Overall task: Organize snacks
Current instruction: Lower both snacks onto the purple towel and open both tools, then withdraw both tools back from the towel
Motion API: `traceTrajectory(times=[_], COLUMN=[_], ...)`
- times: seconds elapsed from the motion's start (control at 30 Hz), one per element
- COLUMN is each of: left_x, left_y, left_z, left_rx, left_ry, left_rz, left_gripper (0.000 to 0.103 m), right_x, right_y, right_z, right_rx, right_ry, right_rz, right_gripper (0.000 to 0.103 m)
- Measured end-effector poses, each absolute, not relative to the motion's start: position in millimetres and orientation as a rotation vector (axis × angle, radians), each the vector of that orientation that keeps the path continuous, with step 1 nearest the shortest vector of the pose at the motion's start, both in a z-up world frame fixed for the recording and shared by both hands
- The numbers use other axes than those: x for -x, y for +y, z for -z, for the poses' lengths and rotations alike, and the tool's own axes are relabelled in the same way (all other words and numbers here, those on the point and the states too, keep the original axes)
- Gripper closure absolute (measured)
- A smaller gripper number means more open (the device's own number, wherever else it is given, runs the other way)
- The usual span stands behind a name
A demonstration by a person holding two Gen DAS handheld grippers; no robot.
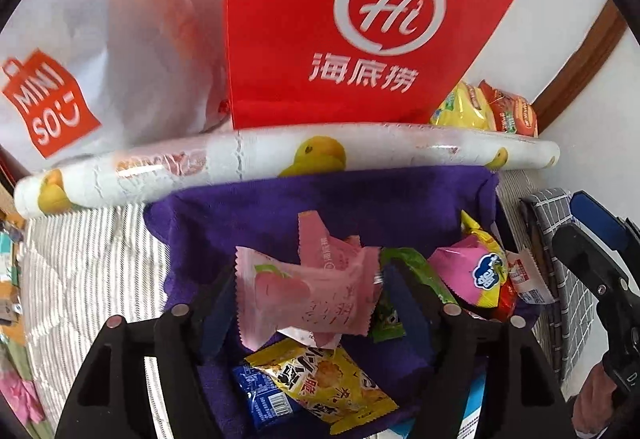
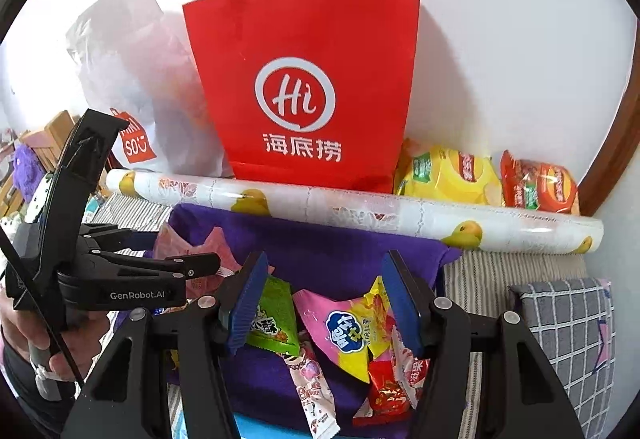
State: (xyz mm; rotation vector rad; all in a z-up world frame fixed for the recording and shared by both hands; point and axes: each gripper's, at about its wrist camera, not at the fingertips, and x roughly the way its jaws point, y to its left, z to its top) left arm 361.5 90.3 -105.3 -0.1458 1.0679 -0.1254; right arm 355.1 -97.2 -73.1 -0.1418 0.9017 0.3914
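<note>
- The left gripper (image 1: 308, 303) is held above a purple cloth (image 1: 320, 199), with its jaws set apart on either side of a pale pink snack packet (image 1: 304, 295). Whether the packet is pinched or merely framed cannot be told from either view.
- Below that packet, a yellow biscuit packet (image 1: 324, 379) and a blue packet (image 1: 260, 399) are seen lying on the cloth.
- The right gripper (image 2: 326, 303) is positioned over the same cloth with its blue pads (image 2: 248, 303) spread wide; nothing is held between them.
- Between and just below the right jaws, a pink-and-yellow packet (image 2: 348, 327), a green packet (image 2: 276, 319), a red packet (image 2: 388, 395) and a long pink-and-white stick packet (image 2: 312, 391) are shown in a loose pile.
- A rolled sheet printed with yellow ducks (image 2: 360, 211) is laid along the far edge of the cloth.
- Behind the roll, a red paper bag (image 2: 308, 87) is stood upright against the wall, with a white plastic bag (image 2: 132, 79) to its left.
- To the right of the red bag, a yellow noodle pack (image 2: 448, 175) and a red noodle pack (image 2: 536, 187) are placed side by side.
- A grey checked cushion (image 2: 568, 323) is located at the right.
</note>
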Motion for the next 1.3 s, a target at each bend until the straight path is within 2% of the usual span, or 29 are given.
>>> traceTrajectory(times=[0.67, 1.07, 1.13, 1.2, 1.23, 1.3], left_x=[-311, -227, -210, -193, -184, -167], left_y=[73, 77, 73, 68, 66, 59], left_z=[51, 14, 5, -2, -6, -12], left_rx=[0.136, 0.159, 0.15, 0.153, 0.154, 0.146], left_ry=[0.984, 0.895, 0.88, 0.866, 0.858, 0.845], left_rz=[0.144, 0.143, 0.145, 0.145, 0.147, 0.154], left_gripper=[0.028, 0.028, 0.022, 0.021, 0.021, 0.02], right_x=[-288, -233, -223, -208, -201, -182], right_y=[-139, -148, -150, -153, -155, -157], right_z=[33, 5, 0, -6, -8, -16], right_rx=[0.121, 0.045, 0.039, 0.033, 0.031, 0.03], right_ry=[0.924, 0.917, 0.919, 0.925, 0.924, 0.891], right_rz=[-0.263, -0.261, -0.248, -0.222, -0.212, -0.208], right_gripper=[0.043, 0.043, 0.043, 0.034, 0.024, 0.02])
